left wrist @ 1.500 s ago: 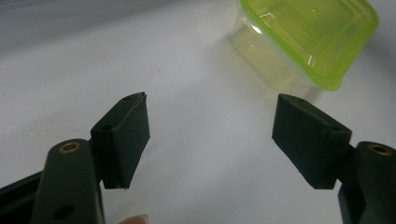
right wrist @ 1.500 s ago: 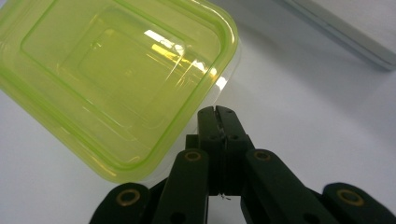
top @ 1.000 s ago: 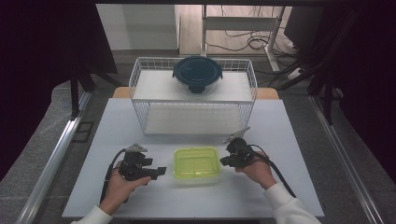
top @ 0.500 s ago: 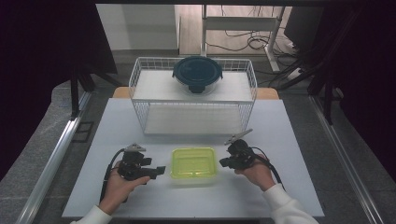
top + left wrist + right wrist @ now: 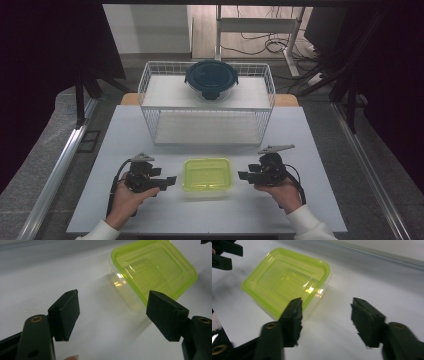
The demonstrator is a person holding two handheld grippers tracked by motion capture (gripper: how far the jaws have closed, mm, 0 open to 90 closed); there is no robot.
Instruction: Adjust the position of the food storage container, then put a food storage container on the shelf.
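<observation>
Nearest the person, both hands rest low on the white table [image 5: 320, 150], one either side of the work, so the box can be taken from two sides without crossing arms. Left gripper [image 5: 170, 182] sits just left of the yellow-green lidded container [image 5: 207, 174], jaws spread, nothing between them; in the left gripper view the container [image 5: 152, 275] lies ahead and slightly right of the gap, near the jaws but not touching. Reads as staged for a side approach, not committed. Right gripper [image 5: 243, 175] is just right of the container with clear table between them; its jaws have just been opening and stand apart, empty. In the right gripper view the container [image 5: 287, 281] lies ahead and left, its near corner just beyond the left jaw with no contact that I can see. My read: the box has just been let go and sits free, flat on the table, lid on and seated all round, between the two grippers at the front centre. Farther back, the white wire basket [image 5: 150, 90] stands across the table's far half, opening toward the person. A round dark-lidded container [image 5: 211, 80] sits on its upper shelf, centre-back, well apart from both grippers. Lower shelf looks bare, a likely spot for the green box, but that's a guess.
</observation>
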